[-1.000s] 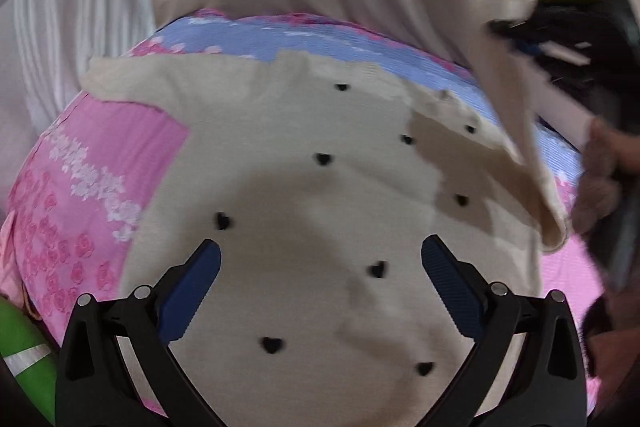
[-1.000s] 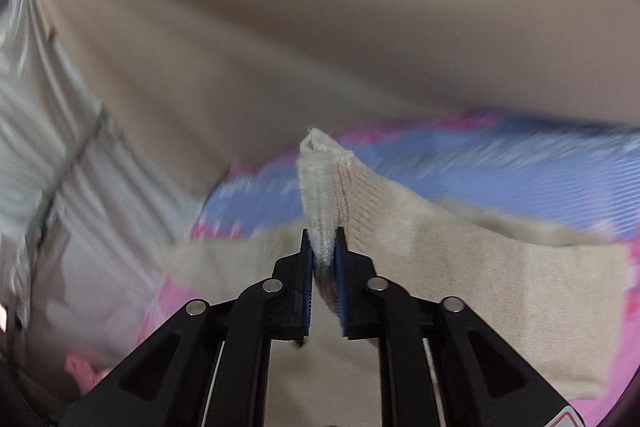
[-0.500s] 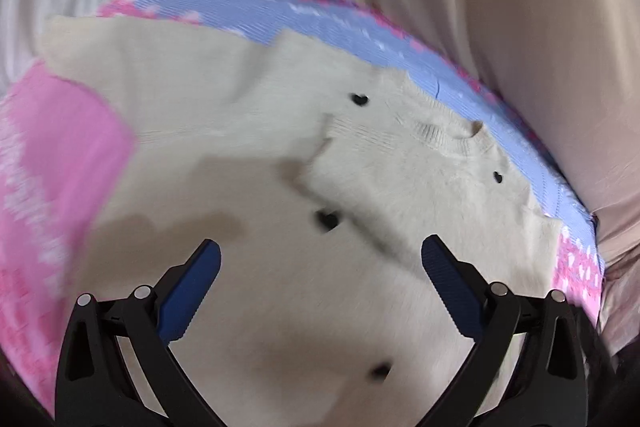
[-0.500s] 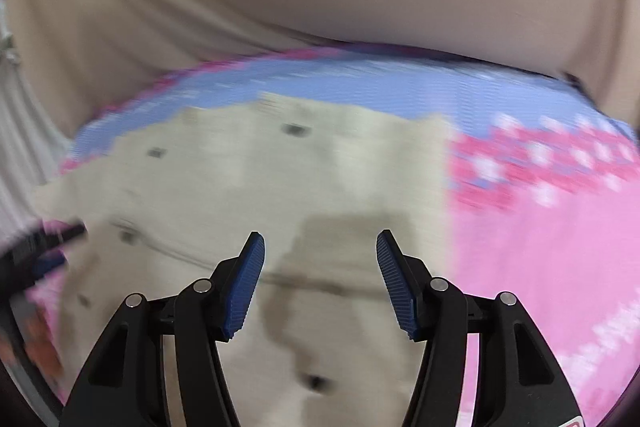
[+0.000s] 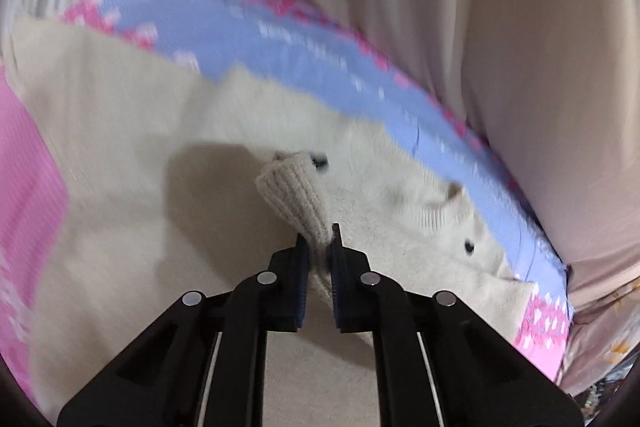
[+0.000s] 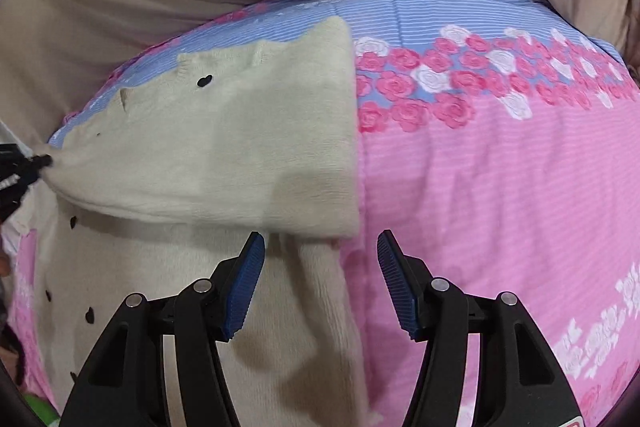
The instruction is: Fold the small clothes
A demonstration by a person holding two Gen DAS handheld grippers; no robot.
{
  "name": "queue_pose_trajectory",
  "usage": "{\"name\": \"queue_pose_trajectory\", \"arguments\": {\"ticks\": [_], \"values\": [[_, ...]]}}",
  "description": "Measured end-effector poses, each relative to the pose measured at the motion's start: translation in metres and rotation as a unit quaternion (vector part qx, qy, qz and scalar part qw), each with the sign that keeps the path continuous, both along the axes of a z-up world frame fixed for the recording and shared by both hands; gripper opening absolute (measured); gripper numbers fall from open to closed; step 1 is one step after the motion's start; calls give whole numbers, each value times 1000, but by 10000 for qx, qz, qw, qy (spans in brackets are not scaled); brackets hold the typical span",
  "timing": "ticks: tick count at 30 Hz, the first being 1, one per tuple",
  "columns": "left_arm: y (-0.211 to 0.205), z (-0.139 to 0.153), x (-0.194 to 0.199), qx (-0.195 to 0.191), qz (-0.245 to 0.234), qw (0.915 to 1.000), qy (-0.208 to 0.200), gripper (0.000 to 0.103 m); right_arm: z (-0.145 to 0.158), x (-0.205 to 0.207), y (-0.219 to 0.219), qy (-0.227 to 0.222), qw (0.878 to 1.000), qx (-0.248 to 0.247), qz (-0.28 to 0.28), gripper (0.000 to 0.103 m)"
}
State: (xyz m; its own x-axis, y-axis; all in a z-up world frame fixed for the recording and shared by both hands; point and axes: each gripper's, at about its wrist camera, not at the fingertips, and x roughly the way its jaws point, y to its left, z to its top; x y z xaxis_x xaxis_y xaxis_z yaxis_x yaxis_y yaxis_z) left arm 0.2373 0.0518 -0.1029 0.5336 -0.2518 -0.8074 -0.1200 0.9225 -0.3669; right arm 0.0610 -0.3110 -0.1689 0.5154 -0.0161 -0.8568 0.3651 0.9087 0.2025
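Note:
A cream knit sweater [image 5: 132,155] with small black hearts lies spread on the bed. My left gripper [image 5: 320,251] is shut on its ribbed sleeve cuff [image 5: 292,191], which stands up from the sweater's body. In the right wrist view the sleeve [image 6: 224,155] lies folded across the sweater, and its end is drawn to the left gripper [image 6: 24,171] at the far left edge. My right gripper [image 6: 320,259] hovers open over the sweater's right edge with nothing pressed between its blue pads [image 6: 244,291].
The sweater rests on a pink and blue bedsheet [image 6: 500,187] with a rose pattern. Beige fabric [image 5: 440,7] hangs behind the bed's far edge. A green object [image 6: 38,409] peeks in at the lower left of the right wrist view.
My right gripper let go of the sleeve end, opened and dropped toward the sweater's right edge. My left gripper moved over the sweater and closed on the cuff.

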Motion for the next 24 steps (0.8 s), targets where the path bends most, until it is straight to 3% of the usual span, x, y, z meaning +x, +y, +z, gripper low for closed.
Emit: {"name": "queue_pose_trajectory", "arguments": {"ticks": [3, 5, 8, 10, 13, 18, 20, 24], "values": [[16, 4, 8, 161, 110, 9998, -42, 8, 0, 11, 1, -124, 9999, 110, -40, 45], [20, -15, 14, 300, 54, 9994, 189, 9, -10, 20, 1, 97, 9999, -7, -63, 42], [25, -51, 14, 556, -12, 9966, 605, 9, -10, 17, 0, 89, 9999, -28, -103, 38], [36, -60, 1, 338, 119, 9974, 618, 12, -1, 8, 1, 33, 9997, -34, -226, 38], [59, -55, -19, -294, 383, 9975, 508, 18, 17, -13, 9, -55, 9994, -182, -295, 42], [130, -35, -37, -414, 1057, 9932, 267, 43, 44, -43, 49, -192, 9992, -344, 92, 53], [172, -31, -33, -387, 1421, 9888, 222, 44, 49, -47, 74, -158, 9984, -408, 363, 53], [275, -32, -14, -135, 2357, 9716, 154, 45, 47, -47, 135, 2, 9959, -258, 863, 57]]}}
